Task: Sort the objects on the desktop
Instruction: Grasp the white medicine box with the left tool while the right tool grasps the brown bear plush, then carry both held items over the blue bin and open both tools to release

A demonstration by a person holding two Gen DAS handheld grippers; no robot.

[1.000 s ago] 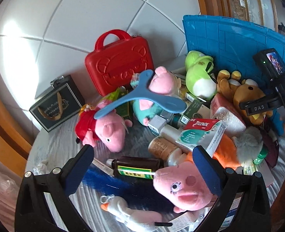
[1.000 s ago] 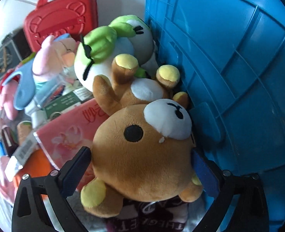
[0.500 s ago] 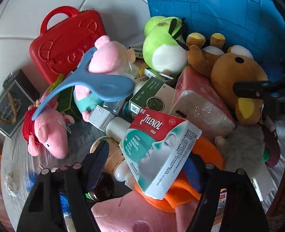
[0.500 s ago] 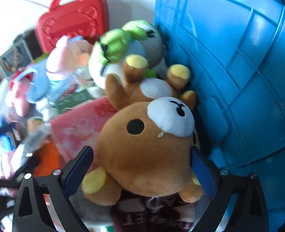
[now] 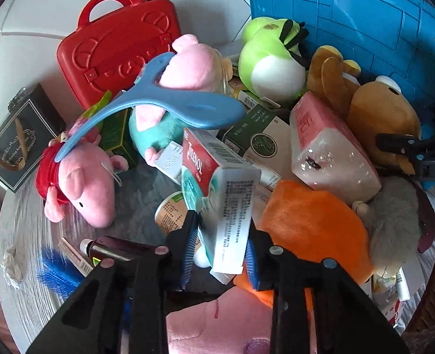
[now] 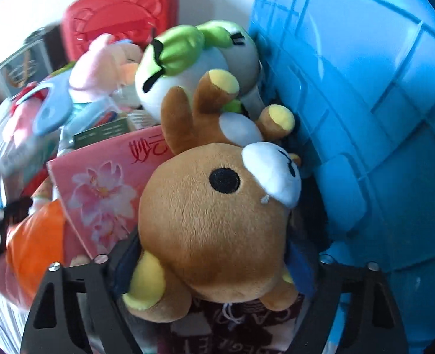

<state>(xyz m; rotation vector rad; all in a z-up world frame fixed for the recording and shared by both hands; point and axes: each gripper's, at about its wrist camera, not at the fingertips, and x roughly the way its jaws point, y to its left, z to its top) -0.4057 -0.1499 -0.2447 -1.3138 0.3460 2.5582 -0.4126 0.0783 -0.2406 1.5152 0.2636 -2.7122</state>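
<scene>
While right gripper (image 6: 214, 268) jaws close around bear (image 6: 214, 221), left gripper (image 5: 220, 253) closes on Tylenol box (image 5: 217, 194)

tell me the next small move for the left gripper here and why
Probably finish closing, then lift straight up. The left gripper is closing with the Tylenol box upright between its pads, and the box stands among a bottle and an orange plush, so dragging sideways could disturb them.
</scene>
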